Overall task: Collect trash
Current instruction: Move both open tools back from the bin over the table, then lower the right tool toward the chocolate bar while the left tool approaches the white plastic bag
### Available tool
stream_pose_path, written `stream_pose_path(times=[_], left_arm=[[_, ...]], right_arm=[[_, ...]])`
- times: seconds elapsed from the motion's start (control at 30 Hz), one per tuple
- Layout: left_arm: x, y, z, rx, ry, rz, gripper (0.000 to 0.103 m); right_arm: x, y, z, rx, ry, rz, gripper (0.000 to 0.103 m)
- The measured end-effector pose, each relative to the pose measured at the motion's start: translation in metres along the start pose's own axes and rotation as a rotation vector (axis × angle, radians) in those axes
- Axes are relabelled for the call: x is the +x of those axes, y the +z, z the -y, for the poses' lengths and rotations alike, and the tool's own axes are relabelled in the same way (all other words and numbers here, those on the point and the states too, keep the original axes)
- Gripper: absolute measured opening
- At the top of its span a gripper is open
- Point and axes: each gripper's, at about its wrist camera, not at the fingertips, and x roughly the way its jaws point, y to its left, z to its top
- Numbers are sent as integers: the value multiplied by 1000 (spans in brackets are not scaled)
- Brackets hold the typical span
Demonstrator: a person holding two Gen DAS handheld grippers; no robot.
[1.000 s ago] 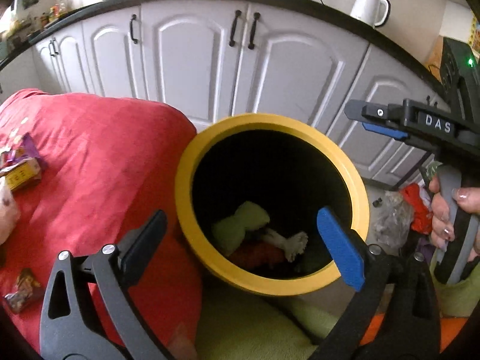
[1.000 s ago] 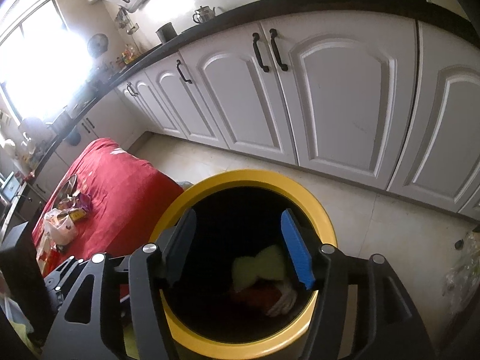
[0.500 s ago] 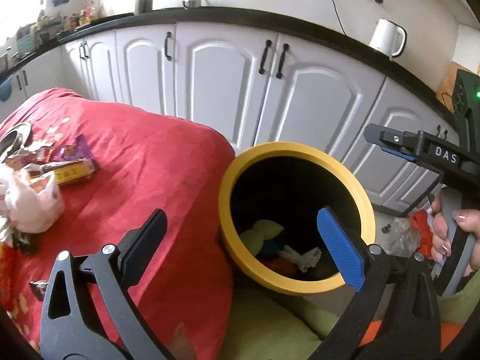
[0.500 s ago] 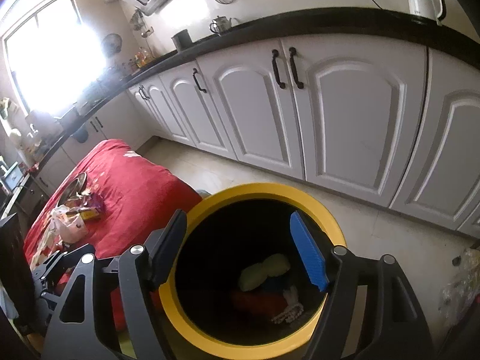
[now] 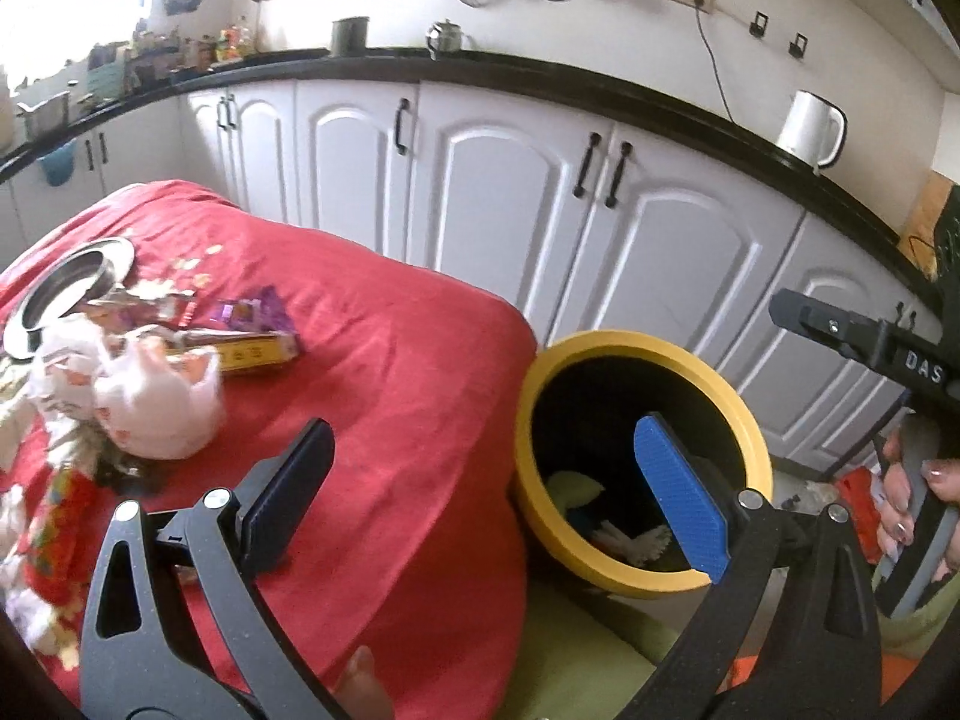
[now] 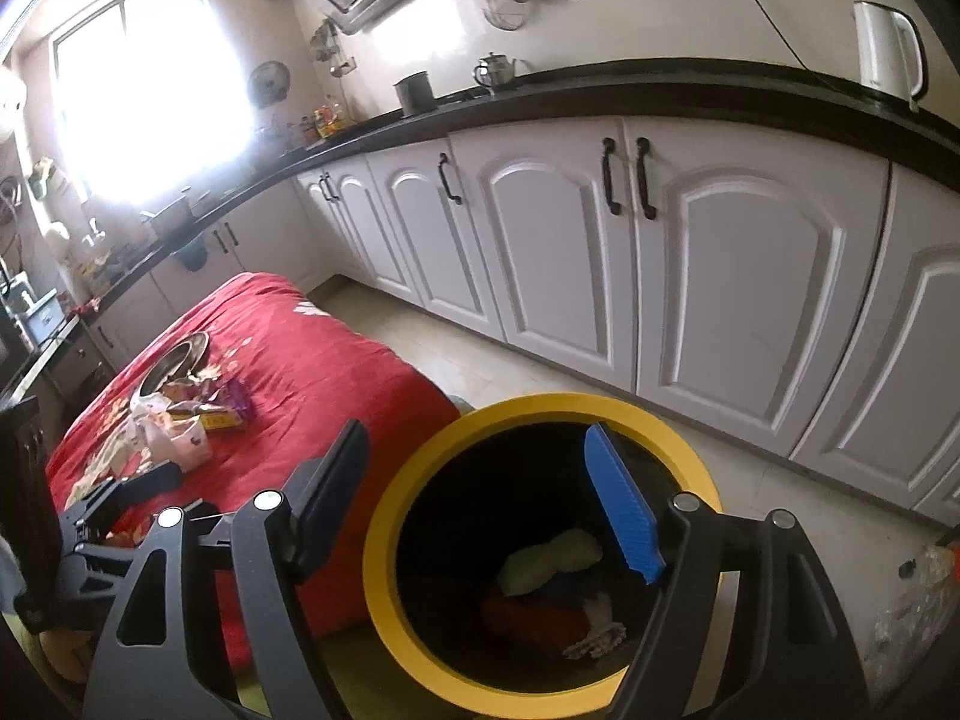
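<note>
The yellow-rimmed black bin stands on the floor beside the red-clothed table. Inside lie a yellow-green crumpled piece, something red and a white scrap. On the cloth sit a pink-white plastic bag, a yellow box and a purple wrapper. My left gripper is open and empty, hanging over the table's edge next to the bin. My right gripper is open above the bin's rim, with nothing between its fingers.
A steel plate lies at the table's far left, with more wrappers near the front left. White cabinets run behind the bin. A hand holds the right gripper's handle. A clear bag lies on the floor at right.
Both grippers have risen and drawn back from the bin. The left view has swung toward the table, bringing the trash pile into sight. The right jaws have widened.
</note>
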Motion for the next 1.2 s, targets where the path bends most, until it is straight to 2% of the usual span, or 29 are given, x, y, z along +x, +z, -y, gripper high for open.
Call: stream_pose_path(times=[0.77, 1.2], left_arm=[[-50, 3, -84, -135, 198, 134, 92], [-65, -2, -127, -209, 270, 146, 92]], right_arm=[[6, -25, -118, -292, 159, -51, 74], [21, -34, -181, -408, 287, -83, 74]])
